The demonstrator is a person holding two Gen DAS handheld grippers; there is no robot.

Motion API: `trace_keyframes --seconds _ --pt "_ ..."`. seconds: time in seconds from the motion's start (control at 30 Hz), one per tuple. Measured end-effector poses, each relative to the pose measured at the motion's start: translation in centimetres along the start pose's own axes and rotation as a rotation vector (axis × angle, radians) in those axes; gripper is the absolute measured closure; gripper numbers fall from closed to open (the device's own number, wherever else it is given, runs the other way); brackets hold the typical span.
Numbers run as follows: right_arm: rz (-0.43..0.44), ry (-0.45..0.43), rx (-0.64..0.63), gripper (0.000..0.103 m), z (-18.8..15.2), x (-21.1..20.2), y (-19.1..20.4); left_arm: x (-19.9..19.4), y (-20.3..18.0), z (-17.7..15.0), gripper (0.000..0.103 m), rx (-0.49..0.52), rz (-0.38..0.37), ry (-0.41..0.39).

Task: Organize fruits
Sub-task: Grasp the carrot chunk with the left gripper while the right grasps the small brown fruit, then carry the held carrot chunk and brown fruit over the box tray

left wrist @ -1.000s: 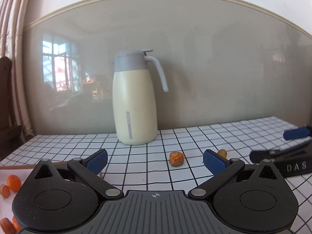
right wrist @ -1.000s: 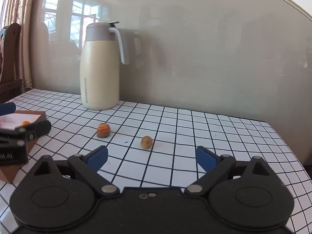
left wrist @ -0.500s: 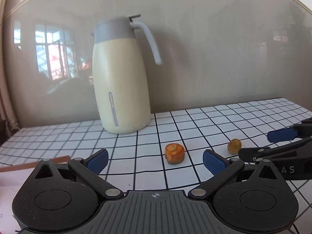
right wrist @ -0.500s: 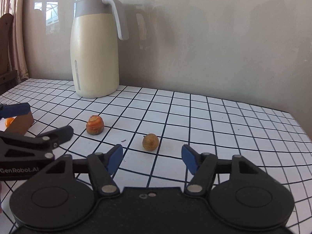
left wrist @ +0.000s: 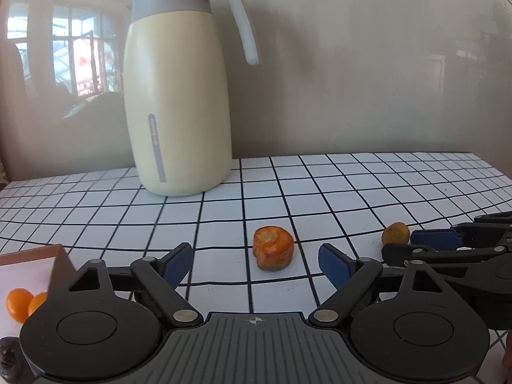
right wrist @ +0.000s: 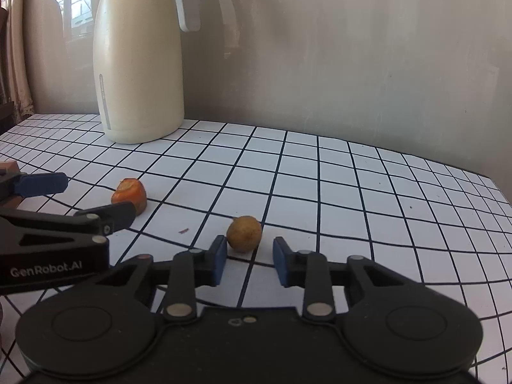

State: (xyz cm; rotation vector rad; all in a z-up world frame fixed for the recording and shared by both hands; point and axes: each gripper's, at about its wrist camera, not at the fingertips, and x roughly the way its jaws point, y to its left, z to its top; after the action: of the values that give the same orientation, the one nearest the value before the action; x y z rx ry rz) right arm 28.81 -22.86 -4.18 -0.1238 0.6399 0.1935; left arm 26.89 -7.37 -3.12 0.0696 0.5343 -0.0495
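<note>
Pre-grasp on both sides. Left hand-held gripper (left wrist: 256,264) wide open, empty, orange fruit (left wrist: 273,252) just ahead between its fingers. Right hand-held gripper (right wrist: 246,260) partly open, empty, brown fruit (right wrist: 244,233) at its fingertips. Next: advance, close. Jug (left wrist: 179,96) well behind; surface (right wrist: 352,192) right of jug open; grippers crowd each other.

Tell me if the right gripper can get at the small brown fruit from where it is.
Probably yes: the right gripper is open, the small brown fruit lies just ahead between its fingertips, with nothing between.

"GenRobot.AI" on left hand-held gripper (right wrist: 60,192)
</note>
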Motion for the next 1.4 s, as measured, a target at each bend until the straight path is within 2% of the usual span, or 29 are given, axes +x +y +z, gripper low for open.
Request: trace_keyframes --seconds 0.07,0.2,0.27,0.3,0.33,0.4,0.53,0.77,0.9,1.27,1.4 --pt "-0.001 -0.001 -0.001 0.086 0.1 0.1 -0.2 0.4 -0.3 0.2 0.024 0.004 -0.001 0.007" --pt "0.001 -0.004 0.003 0.086 0.0 0.1 -0.7 1.0 -0.6 0.5 0.026 -0.005 0.003 0.019" --pt "-0.002 -0.007 0.005 0.087 0.0 0.1 -0.8 1.5 -0.7 0.6 0.030 0.000 -0.001 0.038" --pt "-0.001 -0.008 0.009 0.087 0.0 0.0 -0.9 1.6 -0.9 0.6 0.041 0.007 0.000 0.048" --pt "0.000 -0.007 0.011 0.087 -0.1 0.0 -1.0 1.8 -1.0 0.6 0.057 0.014 0.001 0.060" --pt "-0.001 -0.006 0.011 0.087 -0.1 -0.2 -0.9 2.1 -1.2 0.7 0.072 0.029 -0.017 0.078" --pt "-0.002 -0.010 0.008 0.087 -0.2 -0.7 -0.9 1.7 -1.6 0.6 0.073 0.058 -0.047 0.055" --pt "-0.018 -0.027 0.021 0.087 -0.5 -2.4 -1.3 -1.0 -1.7 -0.1 0.073 0.060 -0.040 -0.028" --pt "-0.027 -0.038 0.015 0.087 -0.6 -3.8 -1.3 -2.3 -1.3 -0.6 0.073 0.045 -0.047 -0.026" --pt "-0.018 -0.085 0.034 0.087 -1.6 -9.2 0.0 -9.0 0.3 -1.9 0.073 -0.003 -0.044 -0.077" --pt "-0.020 -0.118 0.036 0.087 -2.1 -11.8 0.7 -11.6 0.6 -2.6 0.073 0.010 -0.043 -0.101"
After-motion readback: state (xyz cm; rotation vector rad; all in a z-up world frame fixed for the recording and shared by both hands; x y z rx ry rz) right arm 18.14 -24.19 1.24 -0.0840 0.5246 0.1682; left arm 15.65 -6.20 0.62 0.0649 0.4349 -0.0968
